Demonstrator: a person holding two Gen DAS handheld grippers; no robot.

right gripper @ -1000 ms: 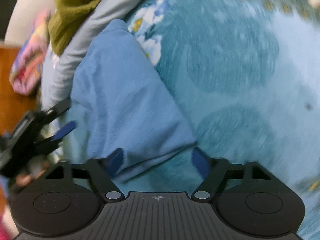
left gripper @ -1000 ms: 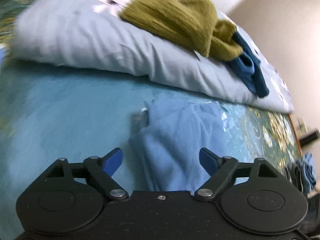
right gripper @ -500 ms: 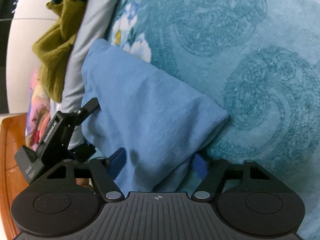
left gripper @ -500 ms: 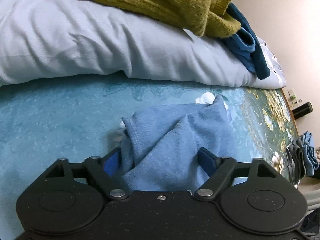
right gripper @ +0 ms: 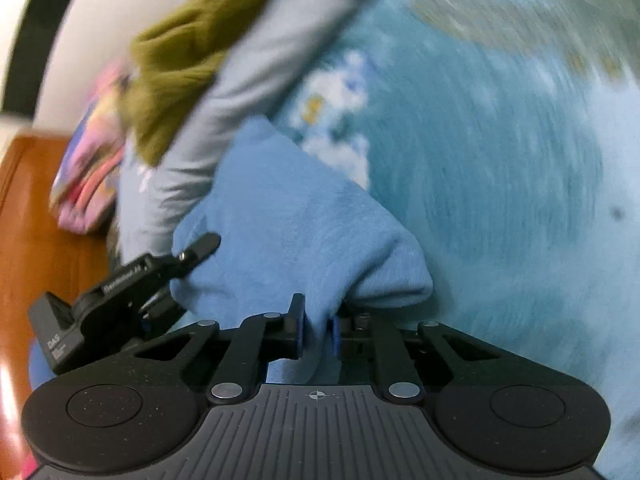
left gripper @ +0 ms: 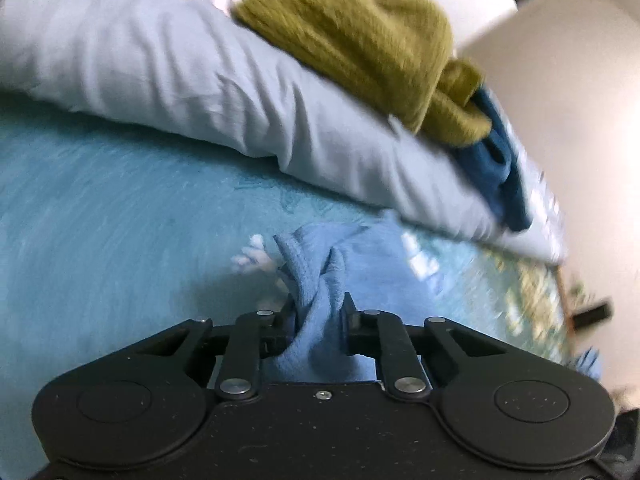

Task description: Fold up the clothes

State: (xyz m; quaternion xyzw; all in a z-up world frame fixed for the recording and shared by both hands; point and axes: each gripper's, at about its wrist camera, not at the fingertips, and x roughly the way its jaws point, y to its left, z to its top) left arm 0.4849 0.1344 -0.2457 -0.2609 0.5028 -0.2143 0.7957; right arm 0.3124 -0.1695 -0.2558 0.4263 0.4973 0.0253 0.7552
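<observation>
A light blue garment (left gripper: pixel 360 264) lies bunched on the teal patterned bedspread (left gripper: pixel 100 220). My left gripper (left gripper: pixel 318 316) is shut on a gathered edge of it. The same garment shows in the right wrist view (right gripper: pixel 288 220), where my right gripper (right gripper: pixel 318 326) is shut on another edge of it. The left gripper also shows in the right wrist view (right gripper: pixel 160 276), at the garment's left side.
A pale grey pillow (left gripper: pixel 160 72) lies beyond the garment, with an olive knit sweater (left gripper: pixel 360 40) and a dark blue garment (left gripper: pixel 496 160) on top. A pink patterned item (right gripper: pixel 92 152) and a wooden board (right gripper: pixel 36 248) lie at the left. More blue cloth (left gripper: pixel 588 364) lies at the right edge.
Both grippers were open around the blue garment's edges; both have now closed on the cloth. Both views have shifted and are blurred by motion.
</observation>
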